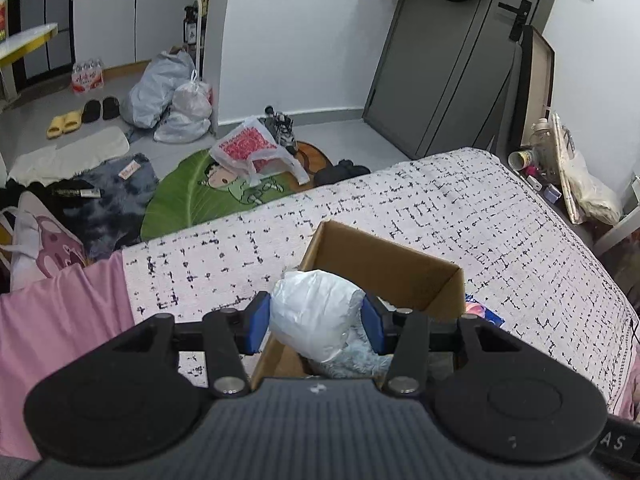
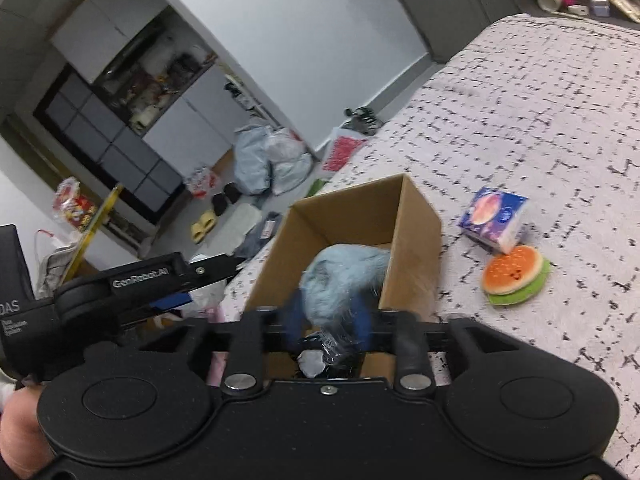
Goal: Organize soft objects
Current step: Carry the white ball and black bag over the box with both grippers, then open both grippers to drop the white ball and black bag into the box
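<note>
The left hand-held gripper was closed on a white plastic-wrapped bundle, its blue pads pressing both sides, and it held the bundle above the near edge of the open cardboard box. The box stood on the bed, which had a white cover with black marks. A fluffy light blue toy lay inside the box. The right hand-held gripper was over the near wall of the box with the blue toy between its blurred fingers; I cannot tell if it gripped it. A burger plush and a tissue pack, touching each other, lay on the bed near the box.
</note>
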### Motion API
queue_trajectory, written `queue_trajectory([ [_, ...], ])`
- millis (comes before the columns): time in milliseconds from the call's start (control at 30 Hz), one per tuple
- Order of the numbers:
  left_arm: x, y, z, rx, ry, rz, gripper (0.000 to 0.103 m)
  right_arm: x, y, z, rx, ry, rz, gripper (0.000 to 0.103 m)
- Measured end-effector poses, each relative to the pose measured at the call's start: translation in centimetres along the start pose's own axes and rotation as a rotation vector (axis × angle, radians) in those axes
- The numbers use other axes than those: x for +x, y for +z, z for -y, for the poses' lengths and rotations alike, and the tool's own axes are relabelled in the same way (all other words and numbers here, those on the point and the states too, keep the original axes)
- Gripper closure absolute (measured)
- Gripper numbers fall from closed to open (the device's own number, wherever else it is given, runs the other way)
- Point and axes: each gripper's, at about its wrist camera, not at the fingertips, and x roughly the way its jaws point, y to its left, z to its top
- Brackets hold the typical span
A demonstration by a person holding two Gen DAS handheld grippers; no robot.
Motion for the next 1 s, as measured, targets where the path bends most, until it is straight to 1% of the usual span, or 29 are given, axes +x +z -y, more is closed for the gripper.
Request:
queue_trajectory([
  [33, 0.2, 0.1, -0.1, -0.002, -0.003, -0.007, 0.055, -0.1, 0.0, 0.0, -0.004, -0.009, 0.004, 0.059],
  [200, 1.0, 0.4, 0.3, 0.005, -0.026, -0.025, 0.055, -0.4, 0.3, 0.4, 0.016, -0.015, 0.011, 0.059],
  [433, 2.2, 1.0, 2.0, 0.035, -0.066, -0.047, 0.055, -0.1, 0.5, 1.1, 0.035, -0.023, 0.009, 0.059],
  [633, 3.5, 1.3, 3.0, 0.047, -0.076, -0.068, 0.055, -0.4, 0.8, 1.6, 0.054, -0.02, 0.019, 0.059],
  [933, 5.2, 1.3, 5.1, 0.075, -0.108, -0.096, 0.055, -0.7, 1.3, 3.5, 0.12, -0.056, 0.039, 0.059],
  [1000, 5.6, 1.2, 5.6, 0.081, -0.126, -0.108, 0.055, -0.7, 1.4, 3.9, 0.132, -0.068, 0.041, 0.059],
])
